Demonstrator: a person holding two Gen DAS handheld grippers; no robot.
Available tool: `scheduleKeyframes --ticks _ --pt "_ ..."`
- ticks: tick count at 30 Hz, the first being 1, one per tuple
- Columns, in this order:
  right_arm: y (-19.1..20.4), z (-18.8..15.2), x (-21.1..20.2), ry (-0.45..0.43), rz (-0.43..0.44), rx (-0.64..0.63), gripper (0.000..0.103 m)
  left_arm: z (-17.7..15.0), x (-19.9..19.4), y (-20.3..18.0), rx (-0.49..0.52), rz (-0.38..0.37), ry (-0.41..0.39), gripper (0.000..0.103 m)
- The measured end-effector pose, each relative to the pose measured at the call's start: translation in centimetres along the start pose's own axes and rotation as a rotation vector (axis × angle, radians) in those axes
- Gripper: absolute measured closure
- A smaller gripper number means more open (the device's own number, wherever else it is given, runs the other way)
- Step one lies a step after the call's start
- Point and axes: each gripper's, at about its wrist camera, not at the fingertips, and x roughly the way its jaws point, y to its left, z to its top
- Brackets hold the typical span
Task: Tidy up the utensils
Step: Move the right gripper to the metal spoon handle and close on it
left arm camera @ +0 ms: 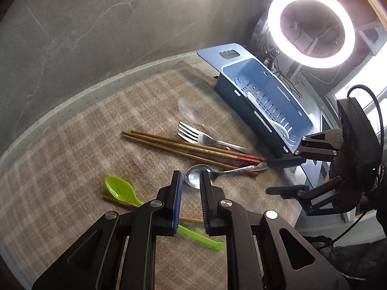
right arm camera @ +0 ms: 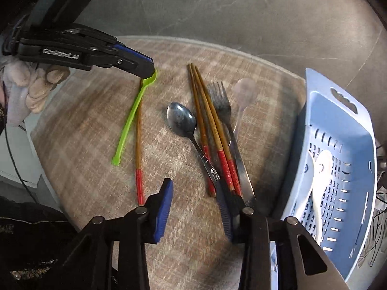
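While I am watching through both wrist cameras, the round table (left arm camera: 72, 101) is filling most of the view, with a checked mat (right arm camera: 84, 120) covering its top. A blue slotted basket (right arm camera: 350, 145) is sitting at the mat's edge on my right, and white spoons (right arm camera: 321, 166) are lying inside it. A ring light (left arm camera: 312, 26) is glaring beyond the basket.

My left claw (left arm camera: 189, 176), carried by a gloved hand (right arm camera: 36, 84), is hovering over the bowl end of the green spoon (left arm camera: 118, 189); its pads are sitting almost together with only a slim gap, clamping nothing. My right claw (right arm camera: 196, 212) is standing apart at the near ends of the utensils, one finger right at the tip of the metal spoon's handle, the other well clear of it.

Three red-ended chopsticks (right arm camera: 208, 116) are lying bunched mid-mat, a fork (right arm camera: 221, 101) just beside them and a clear plastic spoon (right arm camera: 244, 94) past the fork. The metal spoon (right arm camera: 181, 118) is resting against the chopsticks' other side. A single chopstick (right arm camera: 139, 149) is lying under the green spoon.
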Motion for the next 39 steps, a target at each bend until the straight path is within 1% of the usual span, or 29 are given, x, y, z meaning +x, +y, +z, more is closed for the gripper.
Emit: scheduleKeyframes --ticks 5,15,20,29,31,33,35,39 --pt "-0.3 1.1 1.6 0.033 0.012 0.004 0.072 -0.5 0.4 0.4 -0.014 -0.016 0.005 0.09" --pt "-1.0 2.2 4.2 0.112 -0.008 0.0 0.072 -1.4 0.7 1.8 -0.052 -0.037 0.009 0.09" --pt "-0.6 2.4 4.3 0.128 0.022 0.003 0.072 -1.6 0.8 2.0 -0.051 -0.034 0.015 0.09" --pt "0.6 1.9 3.8 0.127 0.018 -0.018 0.073 -1.2 1.2 2.1 -0.039 -0.036 0.028 0.09" --pt "0.7 1.8 3.8 0.135 0.043 -0.01 0.073 -1.0 1.4 2.1 -0.036 -0.039 0.032 0.09" --pt "0.8 1.6 4.0 0.142 0.026 -0.011 0.073 -0.9 1.7 2.2 -0.034 -0.04 0.038 0.09" --pt "0.8 1.7 4.0 0.131 0.018 -0.003 0.073 -0.8 1.9 2.2 -0.031 -0.038 0.043 0.09" --pt "0.1 1.6 4.2 0.131 0.039 0.021 0.073 -0.6 2.4 2.3 -0.041 -0.047 0.057 0.089"
